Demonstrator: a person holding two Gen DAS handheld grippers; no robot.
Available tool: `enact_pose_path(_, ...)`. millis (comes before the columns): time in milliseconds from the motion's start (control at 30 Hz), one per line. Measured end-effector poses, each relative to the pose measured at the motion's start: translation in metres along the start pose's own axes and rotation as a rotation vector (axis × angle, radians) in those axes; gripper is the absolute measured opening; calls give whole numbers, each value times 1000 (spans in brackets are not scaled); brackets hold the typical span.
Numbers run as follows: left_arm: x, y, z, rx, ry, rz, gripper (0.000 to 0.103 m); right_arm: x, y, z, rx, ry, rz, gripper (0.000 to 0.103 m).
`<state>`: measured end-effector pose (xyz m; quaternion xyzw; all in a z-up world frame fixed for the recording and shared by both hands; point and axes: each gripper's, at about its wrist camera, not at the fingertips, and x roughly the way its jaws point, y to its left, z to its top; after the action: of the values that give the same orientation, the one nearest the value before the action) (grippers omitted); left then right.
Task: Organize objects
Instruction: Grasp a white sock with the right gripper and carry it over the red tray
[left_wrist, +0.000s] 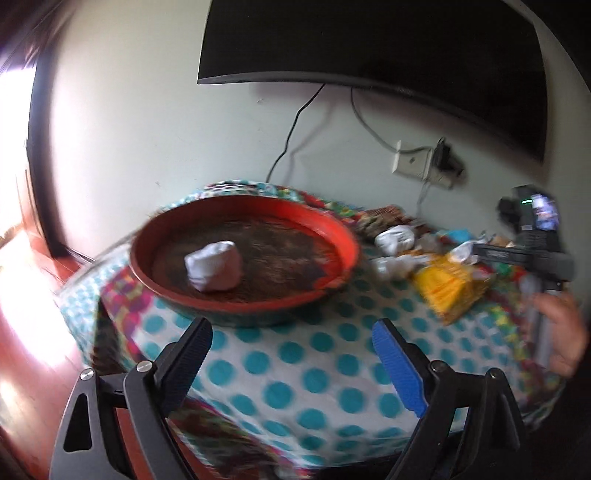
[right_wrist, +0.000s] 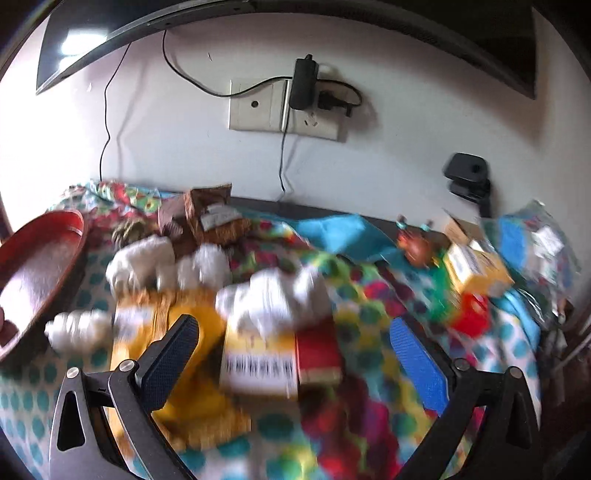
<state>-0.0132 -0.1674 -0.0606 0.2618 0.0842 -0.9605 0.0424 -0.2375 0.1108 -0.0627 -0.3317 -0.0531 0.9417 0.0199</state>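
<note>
A red tray (left_wrist: 334, 236) is seen on the polka-dot tablecloth (left_wrist: 295, 369) in the left wrist view, and a single white wrapped bundle (left_wrist: 213, 266) lies inside it, near the middle of its dark floor. The left gripper (left_wrist: 291, 336) is held just in front of the tray's near rim, its jaws spread wide and nothing between them. To the right of the tray, more white bundles (left_wrist: 394, 240) and a yellow packet (left_wrist: 448, 286) are scattered on the cloth, and the right gripper (left_wrist: 524, 254) is seen beyond them at the frame's edge.

In the right wrist view (heavily blurred), the right gripper (right_wrist: 295, 347) is shown with its jaws apart and empty, above a yellow-and-white box (right_wrist: 258, 362) with a barcode and a red box (right_wrist: 319, 350) touching its right side. A white bundle (right_wrist: 273, 295) rests against the tops of these boxes, and others (right_wrist: 140, 258) lie further left, toward the tray. Small colourful items (right_wrist: 476, 273) are grouped at the far right, though they cannot be told apart clearly.
</note>
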Motion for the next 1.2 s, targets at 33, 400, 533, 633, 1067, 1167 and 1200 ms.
enact_pose_path(33,-2,0,-5,-20,-6,-24,91,10,0,4,-5,13,-17,96)
enact_pose_path(400,4,0,-8,-33,17,-73,91,39,14,8,-30,35,44,44)
enact_pose_path(533,3,3,-7,-49,17,-76,91,38,15,9,-29,35,53,40)
enact_pose_path(633,2,4,-6,-48,11,-70,91,34,16,13,-32,28,57,39)
enact_pose_path(1067,-3,8,-3,-55,-3,-28,91,-10,102,37,-117,-45,191,39)
enact_pose_path(1167,-4,14,-2,-73,-10,-11,91,-17,136,35,-132,-51,246,39)
enact_pose_path(1200,-5,16,-1,-76,-17,2,91,-20,149,36,-139,-49,269,39)
